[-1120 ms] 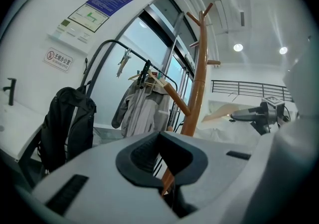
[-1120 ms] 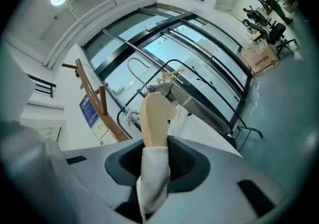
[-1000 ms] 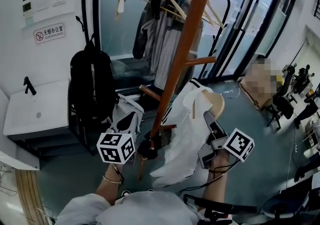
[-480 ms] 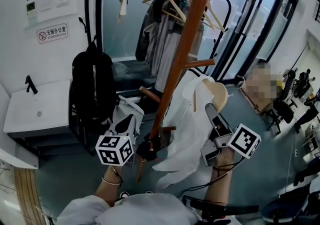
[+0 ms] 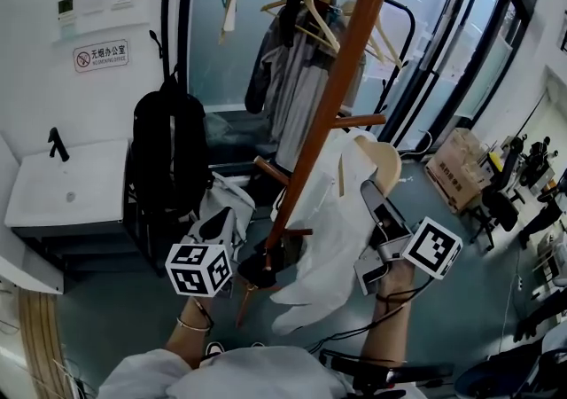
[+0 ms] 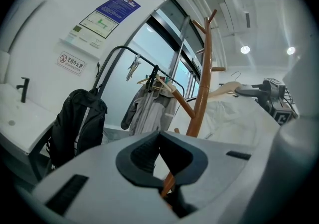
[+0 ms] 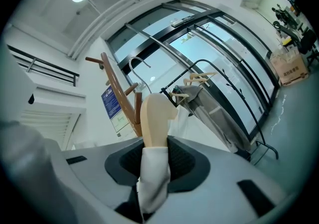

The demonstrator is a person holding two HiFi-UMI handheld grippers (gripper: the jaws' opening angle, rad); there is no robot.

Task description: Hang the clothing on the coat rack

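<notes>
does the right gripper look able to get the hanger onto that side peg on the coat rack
Probably yes: the right gripper is shut on the hanger, which sits close to the side peg of the coat rack with nothing between them.

white garment (image 5: 330,233), tan hanger (image 5: 383,162), orange-brown coat rack (image 5: 344,74)

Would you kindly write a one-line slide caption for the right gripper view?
Right gripper clamped on a wooden hanger draped in white clothing, with the coat rack standing beyond.
</notes>
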